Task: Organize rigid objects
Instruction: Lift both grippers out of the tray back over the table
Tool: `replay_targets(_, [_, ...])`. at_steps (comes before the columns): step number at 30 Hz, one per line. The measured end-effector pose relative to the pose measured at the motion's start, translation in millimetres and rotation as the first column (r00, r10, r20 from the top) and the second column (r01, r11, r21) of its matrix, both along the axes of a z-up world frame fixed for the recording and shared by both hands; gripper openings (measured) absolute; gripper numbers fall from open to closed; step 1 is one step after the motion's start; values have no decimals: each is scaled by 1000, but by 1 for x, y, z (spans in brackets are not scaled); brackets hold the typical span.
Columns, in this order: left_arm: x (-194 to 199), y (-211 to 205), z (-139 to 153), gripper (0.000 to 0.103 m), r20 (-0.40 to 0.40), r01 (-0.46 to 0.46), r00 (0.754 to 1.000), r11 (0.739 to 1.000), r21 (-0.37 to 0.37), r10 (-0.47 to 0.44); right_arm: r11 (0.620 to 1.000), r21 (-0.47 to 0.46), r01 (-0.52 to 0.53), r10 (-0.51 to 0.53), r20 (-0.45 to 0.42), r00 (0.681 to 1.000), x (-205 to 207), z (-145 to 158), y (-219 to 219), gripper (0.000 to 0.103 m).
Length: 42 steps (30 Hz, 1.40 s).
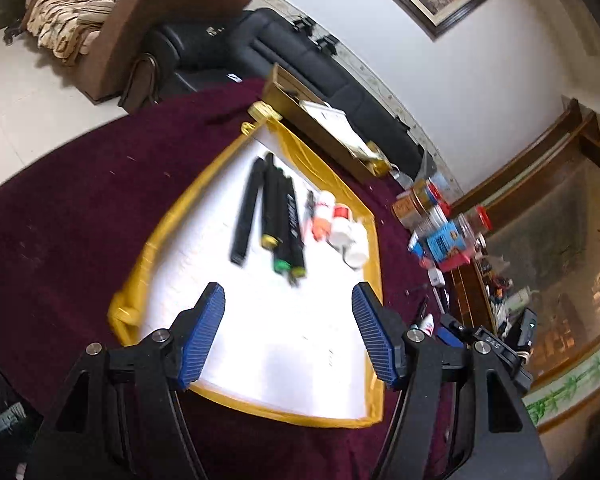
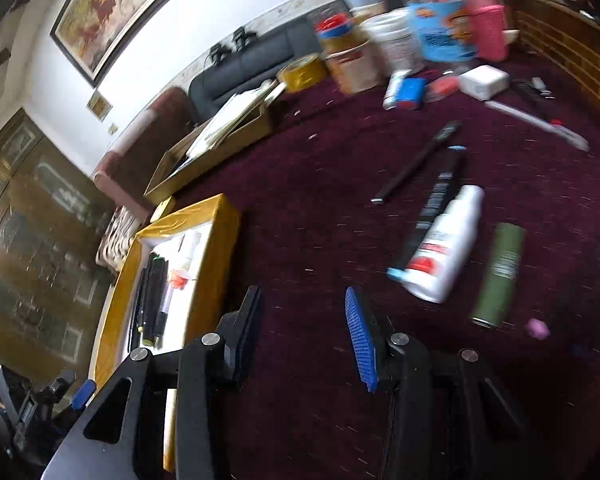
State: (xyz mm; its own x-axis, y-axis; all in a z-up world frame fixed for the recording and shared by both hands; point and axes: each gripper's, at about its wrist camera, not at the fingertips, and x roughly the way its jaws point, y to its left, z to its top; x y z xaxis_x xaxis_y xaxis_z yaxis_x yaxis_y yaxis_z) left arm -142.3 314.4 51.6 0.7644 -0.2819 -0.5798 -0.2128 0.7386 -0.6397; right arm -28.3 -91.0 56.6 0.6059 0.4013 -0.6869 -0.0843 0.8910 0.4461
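Observation:
A yellow-rimmed tray (image 1: pixel 172 216) with a white floor lies on the maroon cloth. It holds several black markers (image 1: pixel 276 204), an orange piece and two white bottles (image 1: pixel 346 232). My left gripper (image 1: pixel 288 292) hovers over the tray's near end, open, with nothing between its blue pads. In the right wrist view the tray (image 2: pixel 216 240) is at the left. To the right, loose on the cloth, lie a white bottle (image 2: pixel 448 248), a green cylinder (image 2: pixel 500 276), a black tube with blue caps (image 2: pixel 436 204) and a thin black pen (image 2: pixel 416 164). My right gripper (image 2: pixel 302 294) is open and empty above bare cloth.
A shallow wooden box of papers (image 2: pixel 220 140) sits behind the tray. Jars, tubs, a blue packet and a pink container (image 2: pixel 492 32) crowd the far side of the table. A white adapter (image 2: pixel 484 80) and a small pink bit (image 2: pixel 538 328) also lie on the cloth.

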Motion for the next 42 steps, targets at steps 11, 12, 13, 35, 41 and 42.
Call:
replay_targets(11, [-4, -57, 19, 65, -14, 67, 998, 995, 74, -66, 992, -73, -102, 120, 331, 936, -70, 76, 19, 70])
replay_targets(12, [-5, -60, 19, 65, -16, 68, 998, 994, 80, -67, 990, -86, -114, 136, 318, 938, -70, 74, 23, 70])
replay_targets(13, [-5, -62, 20, 65, -20, 69, 998, 994, 88, -68, 989, -76, -129, 147, 318, 936, -72, 75, 26, 70])
replay_targets(35, [21, -202, 17, 65, -108, 379, 925, 882, 281, -364, 940, 91, 329, -340, 159, 927, -73, 15, -199, 70])
replay_targets(41, [25, -252, 2, 65, -184, 493, 870, 818, 298, -458, 965, 47, 260, -263, 105, 959, -39, 0, -192, 70])
replay_targets(42, [25, -258, 0, 65, -192, 502, 865, 812, 297, -464, 975, 17, 220, -220, 96, 971, -28, -3, -181, 70])
